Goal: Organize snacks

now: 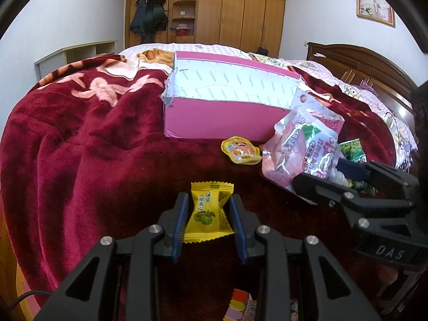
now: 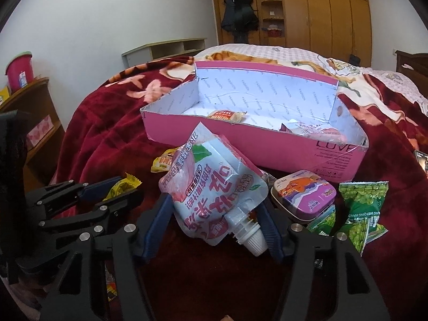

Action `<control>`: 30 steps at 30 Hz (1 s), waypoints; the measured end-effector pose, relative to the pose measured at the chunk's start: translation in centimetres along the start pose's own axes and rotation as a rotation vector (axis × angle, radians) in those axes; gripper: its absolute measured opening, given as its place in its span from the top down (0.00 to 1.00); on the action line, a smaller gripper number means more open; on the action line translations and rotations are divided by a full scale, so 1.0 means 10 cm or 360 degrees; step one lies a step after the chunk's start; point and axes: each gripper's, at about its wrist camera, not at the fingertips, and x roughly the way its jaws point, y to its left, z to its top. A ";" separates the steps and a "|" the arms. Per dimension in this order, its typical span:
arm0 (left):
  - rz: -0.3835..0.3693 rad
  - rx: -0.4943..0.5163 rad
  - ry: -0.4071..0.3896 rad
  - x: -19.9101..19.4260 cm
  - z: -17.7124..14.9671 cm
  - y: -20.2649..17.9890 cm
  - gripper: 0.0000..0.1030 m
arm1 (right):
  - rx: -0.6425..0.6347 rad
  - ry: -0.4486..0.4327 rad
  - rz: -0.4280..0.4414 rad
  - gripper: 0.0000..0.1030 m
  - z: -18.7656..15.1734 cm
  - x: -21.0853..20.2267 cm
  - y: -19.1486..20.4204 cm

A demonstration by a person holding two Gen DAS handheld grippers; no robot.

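My left gripper is shut on a small yellow snack packet, held just above the red blanket. To its right, my right gripper is shut on a pink-and-white spouted pouch. Its blue pads sit on both sides of the pouch's lower end, and the white spout points toward the camera. The pouch stands tilted up off the bed. A pink cardboard box lies open behind it, with a flat packet and another wrapper inside.
A purple tin and green pea packets lie right of the pouch. A small yellow-orange packet lies in front of the box. More wrappers show under the grippers. A wooden headboard stands far right, a shelf with a pink bucket far left.
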 end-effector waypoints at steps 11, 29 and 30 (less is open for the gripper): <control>-0.0002 -0.0005 -0.0002 0.00 0.00 0.00 0.68 | 0.0064 -0.0034 0.0071 0.56 -0.01 -0.05 -0.07; -0.0016 -0.0024 -0.0069 -0.17 0.09 0.01 0.71 | 0.0127 -0.0151 0.0098 0.61 0.02 -0.25 -0.14; -0.0016 -0.0022 -0.0076 -0.19 0.10 0.01 0.71 | 0.0130 -0.0162 0.0097 0.61 0.02 -0.27 -0.14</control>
